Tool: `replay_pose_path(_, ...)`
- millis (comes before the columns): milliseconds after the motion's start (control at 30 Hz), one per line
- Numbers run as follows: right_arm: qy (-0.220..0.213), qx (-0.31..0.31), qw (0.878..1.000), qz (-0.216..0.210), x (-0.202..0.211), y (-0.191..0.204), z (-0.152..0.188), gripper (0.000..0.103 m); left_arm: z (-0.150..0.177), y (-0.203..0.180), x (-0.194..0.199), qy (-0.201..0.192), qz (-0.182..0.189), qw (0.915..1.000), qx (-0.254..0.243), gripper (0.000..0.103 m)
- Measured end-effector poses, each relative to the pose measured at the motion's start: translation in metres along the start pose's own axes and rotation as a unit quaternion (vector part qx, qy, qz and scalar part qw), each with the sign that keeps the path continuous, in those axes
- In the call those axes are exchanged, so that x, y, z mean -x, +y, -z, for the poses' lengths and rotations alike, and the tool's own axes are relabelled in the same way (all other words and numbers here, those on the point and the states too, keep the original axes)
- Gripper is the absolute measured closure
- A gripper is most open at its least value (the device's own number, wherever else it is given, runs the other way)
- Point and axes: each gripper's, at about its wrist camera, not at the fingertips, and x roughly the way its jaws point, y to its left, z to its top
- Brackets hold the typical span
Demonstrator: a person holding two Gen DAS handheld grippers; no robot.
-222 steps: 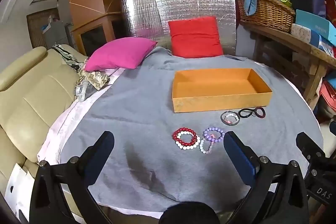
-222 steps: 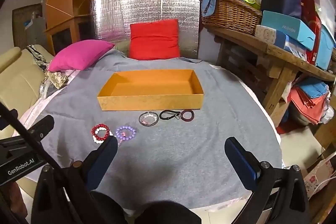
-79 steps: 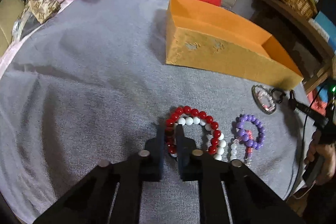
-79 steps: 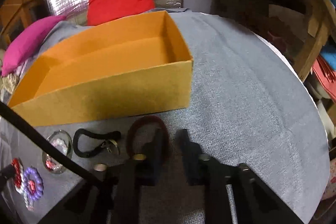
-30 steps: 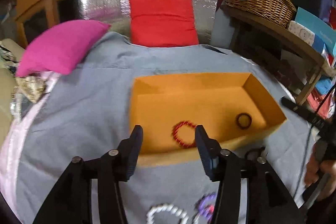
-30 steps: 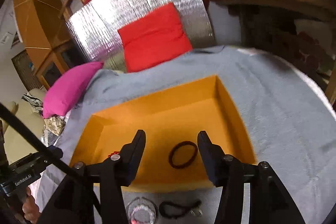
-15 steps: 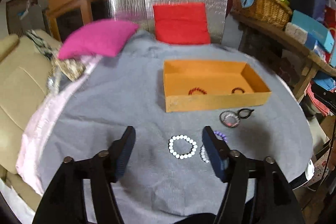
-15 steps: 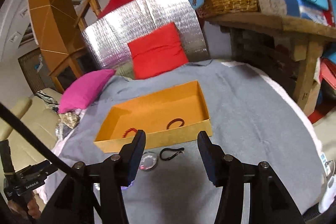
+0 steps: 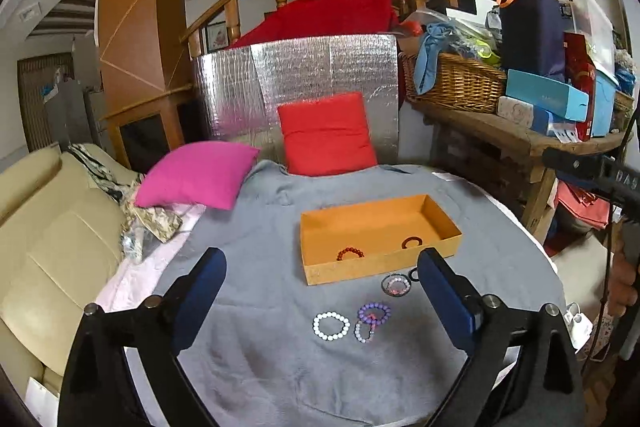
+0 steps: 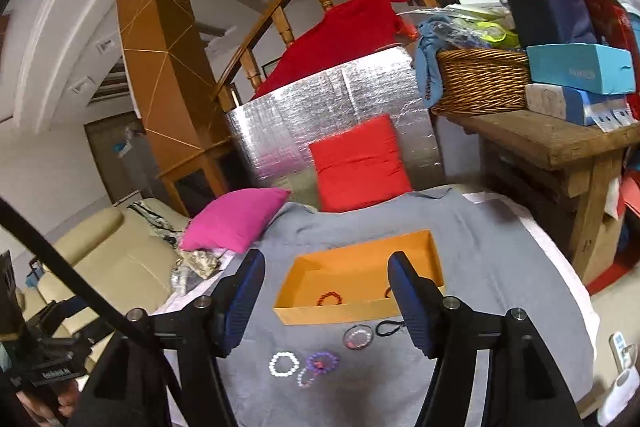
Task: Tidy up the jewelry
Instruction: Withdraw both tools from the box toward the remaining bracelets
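Observation:
An orange open box (image 9: 348, 273) (image 10: 336, 313) sits on the grey cloth; inside lie a red bead bracelet (image 9: 350, 253) (image 10: 330, 297) and a dark ring (image 9: 412, 242). In front of the box on the cloth lie a white bead bracelet (image 9: 331, 325) (image 10: 284, 364), purple bead bracelets (image 9: 373, 315) (image 10: 320, 363), a clear round piece (image 9: 396, 285) (image 10: 358, 337) and a black loop (image 10: 390, 327). My left gripper (image 9: 320, 301) is high and well back from the box, its jaws opening wide with nothing between them. My right gripper (image 10: 326, 301) is likewise raised, jaws opening, empty.
A pink cushion (image 9: 198, 173) and a red cushion (image 9: 326, 133) lie at the cloth's far end before a silver foil panel (image 9: 296, 83). A cream sofa (image 9: 48, 239) is on the left. A wooden shelf (image 9: 520, 137) with a wicker basket (image 9: 456, 83) and boxes stands right.
Both grippers pulled back and up from over the box, so the whole cloth now shows. Both sets of jaws stand wider than a second ago. The red bracelet and dark ring stay in the box.

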Motion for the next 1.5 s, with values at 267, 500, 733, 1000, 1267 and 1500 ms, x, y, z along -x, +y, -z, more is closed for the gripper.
replay_pose_path(267,0.090,-0.041,0.995,-0.003,-0.085,-0.058,0.040,0.038,0.080,0.032,-0.124,0.115,0.003,0.9917,0.058,0.007)
replay_pose_path(500,0.156,-0.068,0.985,0.004,-0.172,-0.102,0.094,0.047,0.120,0.051,-0.197,0.142,-0.016,0.9870,0.074,0.007)
replay_pose_path(733,0.193,-0.091,0.977,-0.017,-0.229,-0.127,0.123,0.047,0.125,0.054,-0.251,0.138,-0.017,0.9890,0.048,0.007)
replay_pose_path(1000,0.231,-0.079,0.970,-0.014,-0.256,-0.122,0.140,0.047,0.141,0.054,-0.266,0.179,0.006,0.9830,0.040,0.007)
replay_pose_path(1267,0.264,-0.054,0.963,-0.001,-0.266,-0.113,0.159,0.039,0.154,0.040,-0.273,0.219,0.049,0.9741,0.032,0.007)
replay_pose_path(1500,0.290,-0.024,0.957,-0.005,-0.287,-0.087,0.172,0.037,0.162,0.032,-0.284,0.252,0.068,0.9645,0.038,0.007)
